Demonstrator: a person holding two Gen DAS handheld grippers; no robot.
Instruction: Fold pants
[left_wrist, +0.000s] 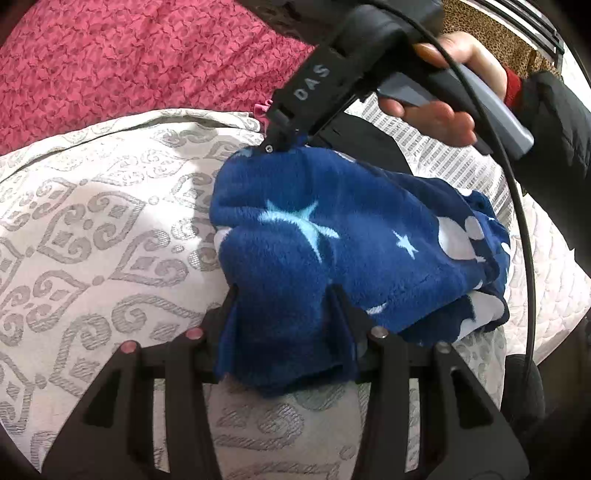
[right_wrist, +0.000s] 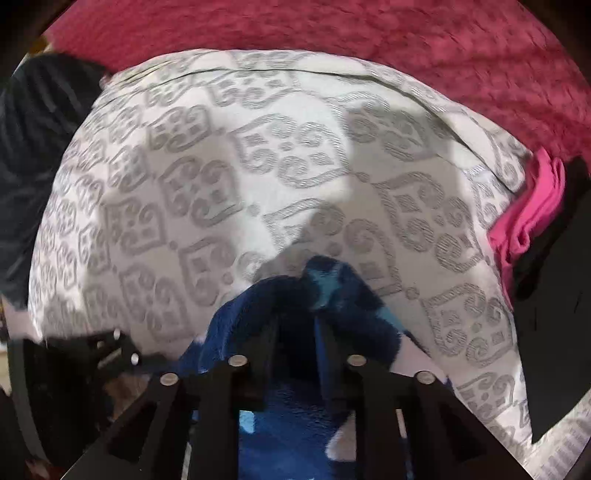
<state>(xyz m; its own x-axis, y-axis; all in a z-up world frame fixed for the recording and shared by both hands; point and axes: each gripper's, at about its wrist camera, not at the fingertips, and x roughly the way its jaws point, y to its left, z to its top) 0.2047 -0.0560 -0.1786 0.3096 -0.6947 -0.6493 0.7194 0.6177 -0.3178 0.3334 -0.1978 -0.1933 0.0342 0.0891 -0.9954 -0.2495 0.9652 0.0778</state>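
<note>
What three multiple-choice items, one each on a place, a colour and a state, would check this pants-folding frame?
1. Where do the pants lie?
A. on the grey-patterned white cover
B. on a wooden floor
C. in a basket

2. What colour is the pants' fleece?
A. red
B. dark blue with pale stars
C. plain black

3. What is the left claw doing?
A. hanging empty above the bed
B. gripping a hanger
C. pinching a fold of the pants

Answers: 1 A, the patterned cover shows all around the fleece. 2 B, blue pile with light stars fills the left wrist view. 3 C, blue fabric is bunched between both its fingers.
</note>
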